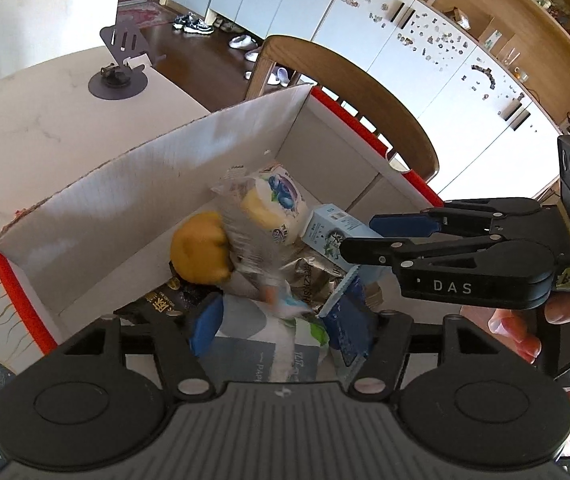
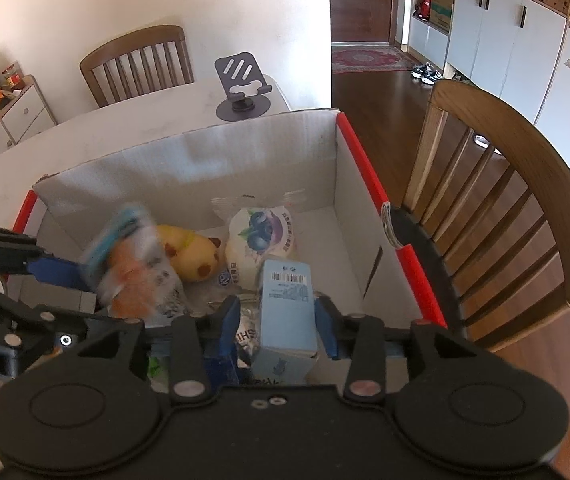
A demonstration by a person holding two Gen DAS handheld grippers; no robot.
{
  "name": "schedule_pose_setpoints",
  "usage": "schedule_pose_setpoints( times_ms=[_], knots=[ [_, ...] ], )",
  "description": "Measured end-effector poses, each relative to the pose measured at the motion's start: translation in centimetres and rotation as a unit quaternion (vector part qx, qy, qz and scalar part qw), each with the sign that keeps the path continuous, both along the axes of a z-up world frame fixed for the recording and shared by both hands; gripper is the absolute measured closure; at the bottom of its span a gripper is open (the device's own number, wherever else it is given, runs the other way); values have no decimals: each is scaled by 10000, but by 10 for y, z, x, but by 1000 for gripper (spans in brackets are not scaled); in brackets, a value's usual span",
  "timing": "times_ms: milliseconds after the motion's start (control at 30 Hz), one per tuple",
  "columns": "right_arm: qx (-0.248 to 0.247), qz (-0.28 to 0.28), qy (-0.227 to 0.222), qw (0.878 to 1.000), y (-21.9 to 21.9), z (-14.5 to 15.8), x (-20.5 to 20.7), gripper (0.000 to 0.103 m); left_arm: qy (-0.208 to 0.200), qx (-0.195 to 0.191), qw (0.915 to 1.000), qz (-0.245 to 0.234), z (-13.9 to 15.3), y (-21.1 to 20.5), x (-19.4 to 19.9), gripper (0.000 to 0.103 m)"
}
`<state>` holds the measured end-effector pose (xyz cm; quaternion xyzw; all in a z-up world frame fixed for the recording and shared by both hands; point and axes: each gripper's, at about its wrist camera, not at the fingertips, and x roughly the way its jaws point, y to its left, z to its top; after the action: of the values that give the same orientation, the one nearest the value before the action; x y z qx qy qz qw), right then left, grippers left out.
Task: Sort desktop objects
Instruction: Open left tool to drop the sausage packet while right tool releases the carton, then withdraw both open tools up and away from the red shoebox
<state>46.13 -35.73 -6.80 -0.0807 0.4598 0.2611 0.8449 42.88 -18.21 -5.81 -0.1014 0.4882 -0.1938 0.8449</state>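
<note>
Rt gripper (image 2: pixel 277 320) over blue carton (image 2: pixel 285 304), long axis fwd.

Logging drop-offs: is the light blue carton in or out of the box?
In. The light blue rectangular carton sits inside the red-edged white cardboard box, between the right gripper's open jaws.

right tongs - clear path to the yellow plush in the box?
Probably not. The blue carton sits between the right tongs, and the blurred snack pack at the left tongs hangs in front of the plush.
</note>
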Motion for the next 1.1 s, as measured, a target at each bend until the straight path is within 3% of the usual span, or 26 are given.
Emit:
schedule_pose_setpoints(
  times_ms=[167,267,467,600,1100],
  knots=[
    [79,97,-17,9999,-1,6,-5,58,-67,63,10000,1,5,-1,-4,39],
    [120,182,-53,9997,-1,9,-10,47,-113,79,9999,23,8,0,-8,39],
    [220,292,-65,9993,0,17,-19,46,-218,137,9996,62,16,3,-16,38],
    [329,364,-115,9987,-1,24,-28,38,-355,193,9991,88,25,4,-25,29],
    [561,377,-280,9973,-2,45,-63,31,-640,526,9963,227,44,15,-56,27]
  ],
)
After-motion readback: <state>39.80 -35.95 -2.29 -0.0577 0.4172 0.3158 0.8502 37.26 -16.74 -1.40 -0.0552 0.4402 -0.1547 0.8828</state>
